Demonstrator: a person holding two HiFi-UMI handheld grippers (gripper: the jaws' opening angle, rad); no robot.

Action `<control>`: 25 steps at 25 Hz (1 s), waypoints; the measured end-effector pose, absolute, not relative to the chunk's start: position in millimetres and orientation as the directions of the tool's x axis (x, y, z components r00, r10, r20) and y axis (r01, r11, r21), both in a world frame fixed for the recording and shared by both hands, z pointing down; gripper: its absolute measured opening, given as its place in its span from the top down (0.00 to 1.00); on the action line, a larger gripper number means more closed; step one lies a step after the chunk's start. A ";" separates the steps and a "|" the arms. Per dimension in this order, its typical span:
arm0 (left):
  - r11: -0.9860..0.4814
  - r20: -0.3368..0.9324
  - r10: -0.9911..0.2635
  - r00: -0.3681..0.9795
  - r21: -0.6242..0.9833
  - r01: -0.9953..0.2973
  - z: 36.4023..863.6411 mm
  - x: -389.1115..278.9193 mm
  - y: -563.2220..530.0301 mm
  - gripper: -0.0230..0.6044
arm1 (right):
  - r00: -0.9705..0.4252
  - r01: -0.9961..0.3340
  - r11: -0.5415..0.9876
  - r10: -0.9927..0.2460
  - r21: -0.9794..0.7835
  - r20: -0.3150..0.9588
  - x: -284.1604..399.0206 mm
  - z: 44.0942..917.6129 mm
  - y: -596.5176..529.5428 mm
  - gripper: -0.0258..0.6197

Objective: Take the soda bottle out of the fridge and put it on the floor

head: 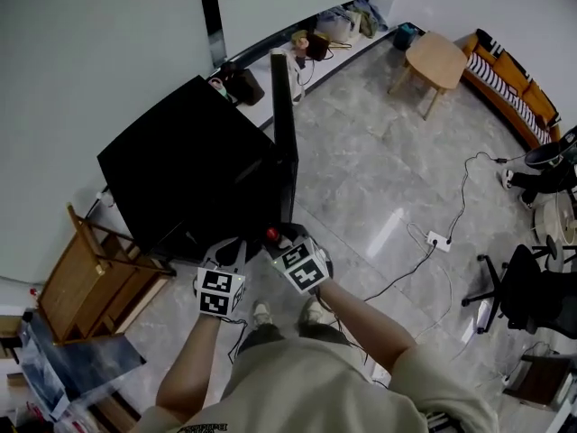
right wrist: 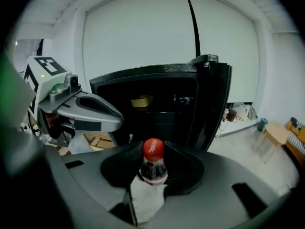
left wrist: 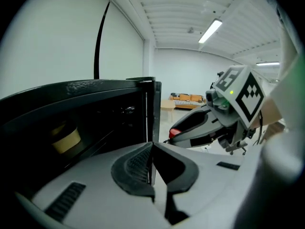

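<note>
Two claws: right claw [right wrist: 152,147] clamps upright soda bottle [right wrist: 153,170] at its neck, floor [head: 379,179] below; left claw [left wrist: 151,149] closed, empty.

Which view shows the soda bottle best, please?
The right gripper view: the soda bottle sits centred and close, red cap and dark neck clear. The head view and left gripper view show only its red cap.

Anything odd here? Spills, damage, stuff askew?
Nothing stands out. The red-capped dark soda bottle is held, cap on, by the right gripper, with no spill visible. The door of the black fridge stands open.
</note>
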State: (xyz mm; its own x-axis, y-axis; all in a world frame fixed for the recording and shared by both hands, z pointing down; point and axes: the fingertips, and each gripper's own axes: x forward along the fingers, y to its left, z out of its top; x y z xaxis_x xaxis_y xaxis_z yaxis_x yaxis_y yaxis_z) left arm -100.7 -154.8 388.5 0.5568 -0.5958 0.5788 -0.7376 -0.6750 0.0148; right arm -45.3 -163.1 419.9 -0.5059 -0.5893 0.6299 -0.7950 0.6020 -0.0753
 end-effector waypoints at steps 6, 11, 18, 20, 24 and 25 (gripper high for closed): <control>-0.747 0.583 -0.534 0.612 0.014 -0.665 395.0 -55.6 -159.9 0.95 | -0.446 -0.847 0.526 -0.624 -0.077 0.641 -2.3 423.3 -156.8 0.79; -0.804 0.590 -0.464 0.661 0.034 -0.594 408.8 -17.4 -158.5 0.95 | -0.367 -0.896 0.442 -0.667 -0.052 0.648 42.8 429.4 -148.6 0.79; -0.872 0.593 -0.370 0.715 0.044 -0.488 420.8 40.2 -152.9 0.95 | -0.265 -0.947 0.319 -0.680 -0.049 0.683 102.0 448.6 -132.4 0.79; -0.884 0.598 -0.343 0.724 0.054 -0.463 427.1 53.9 -150.2 0.95 | -0.241 -0.956 0.289 -0.678 -0.050 0.694 114.5 457.7 -126.3 0.79; -0.905 0.607 -0.296 0.738 0.069 -0.420 442.2 79.7 -148.2 0.95 | -0.199 -0.971 0.236 -0.674 -0.048 0.712 135.7 474.0 -119.7 0.79; -0.909 0.610 -0.286 0.739 0.071 -0.411 447.0 86.4 -146.9 0.95 | -0.187 -0.975 0.216 -0.673 -0.052 0.716 141.8 479.8 -117.4 0.79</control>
State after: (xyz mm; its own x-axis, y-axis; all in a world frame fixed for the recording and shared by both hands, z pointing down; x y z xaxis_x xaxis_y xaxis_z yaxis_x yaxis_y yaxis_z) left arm 86.4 -146.9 447.0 0.7388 -0.2861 0.6102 -0.4107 -0.9090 0.0711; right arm 141.8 -117.4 479.8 -0.1870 -0.6731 0.7155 -0.9750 0.2159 -0.0517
